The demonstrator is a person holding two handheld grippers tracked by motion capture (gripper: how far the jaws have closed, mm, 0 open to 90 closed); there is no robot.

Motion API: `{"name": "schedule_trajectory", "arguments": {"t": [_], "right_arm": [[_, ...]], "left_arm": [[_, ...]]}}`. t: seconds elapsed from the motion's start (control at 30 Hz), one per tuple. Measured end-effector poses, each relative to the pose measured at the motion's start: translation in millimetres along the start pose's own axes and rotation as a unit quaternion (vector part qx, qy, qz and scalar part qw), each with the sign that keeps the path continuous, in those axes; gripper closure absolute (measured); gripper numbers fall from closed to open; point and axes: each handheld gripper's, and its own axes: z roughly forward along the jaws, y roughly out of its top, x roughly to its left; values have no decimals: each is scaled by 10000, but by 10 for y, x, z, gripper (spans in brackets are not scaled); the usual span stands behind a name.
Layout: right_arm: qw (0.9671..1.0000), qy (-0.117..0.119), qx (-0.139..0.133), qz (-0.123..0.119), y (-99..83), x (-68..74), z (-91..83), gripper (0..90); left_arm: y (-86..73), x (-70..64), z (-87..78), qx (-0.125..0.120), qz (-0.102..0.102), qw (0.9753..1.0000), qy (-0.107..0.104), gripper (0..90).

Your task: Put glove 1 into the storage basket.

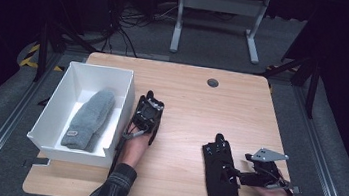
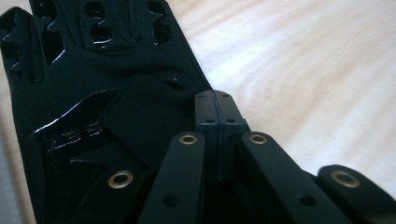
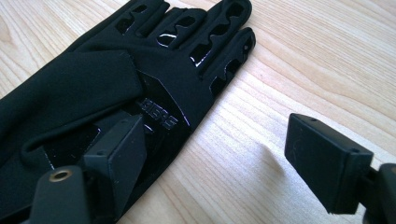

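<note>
Desk [image 1: 187, 104]: pale wood, lit against a dark room.

White box [image 1: 54, 113]: at the desk's left side, open-topped. Contains one grey knit mitten [image 1: 90, 118], lying flat; judged already stowed.

Left glove [image 2: 93, 93]: black, with glossy cut-out fingers. It hangs from the left gripper [image 1: 146, 117], just beside the box's right wall. The jaws are pressed together, and the glove's fabric appears pinched at them, though the contact itself is hidden. Judged mid-transfer toward the box, not yet inside.

Right glove [image 1: 220, 168]: black, matching, flat on the desk at front right. The right gripper [image 3: 215, 154] stands over its cuff edge with jaws wide apart, one on the fabric, one over bare wood. Not yet grasped.

Remaining, as judged: both gloves into the box.

Obstructions: the box's right wall rises between the held glove and the mitten. A round grommet [image 1: 212, 82] sits far off.
</note>
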Motion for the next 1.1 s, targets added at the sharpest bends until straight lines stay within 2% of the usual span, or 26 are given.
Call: {"name": "schedule_trajectory", "arguments": {"t": [0.1,0.13,0.17,0.2,0.27,0.3,0.37,0.5,0.63,0.67,0.77,0.83,0.87,0.9,0.93,1.1], "right_arm": [[10000,5,12,-1,-1,8,-2,217],[10000,6,15,-3,-1,9,-2,217],[10000,6,15,-3,-1,9,-2,217],[10000,10,12,-9,0,9,-1,217],[10000,15,-1,-11,2,7,1,217],[10000,15,-1,-11,2,7,1,217],[10000,23,-3,-15,4,6,4,217],[10000,26,21,-35,7,13,11,217],[10000,34,17,-36,8,20,7,218],[10000,34,17,-36,8,20,7,218],[10000,34,24,-29,8,9,9,219],[10000,25,16,-28,11,6,13,219],[10000,25,16,-28,11,6,13,219],[10000,36,22,-34,13,12,16,219],[10000,36,22,-34,13,12,16,219],[10000,45,40,-71,15,31,13,218]], "left_arm": [[-23,-32,-20,39,-4,9999,-160,900],[-48,-77,-37,60,33,9996,-290,900],[-48,-77,-37,60,33,9996,-290,900],[-67,-121,-56,112,143,9990,-405,900],[-88,-162,-75,161,224,9983,-515,900],[-88,-162,-75,161,224,9983,-515,900],[-134,-214,-97,160,275,9970,-704,900],[-193,-308,-131,176,436,9949,-888,900],[-257,-404,-158,188,565,9914,-1167,900],[-257,-404,-158,188,565,9914,-1167,900],[-309,-498,-183,203,745,9875,-1370,900],[-334,-532,-193,232,744,9854,-1516,900],[-334,-532,-193,232,744,9854,-1516,900],[-357,-567,-197,224,787,9831,-1637,900],[-357,-567,-197,224,787,9831,-1637,900],[-371,-706,-188,245,886,9786,-1838,900]]}}
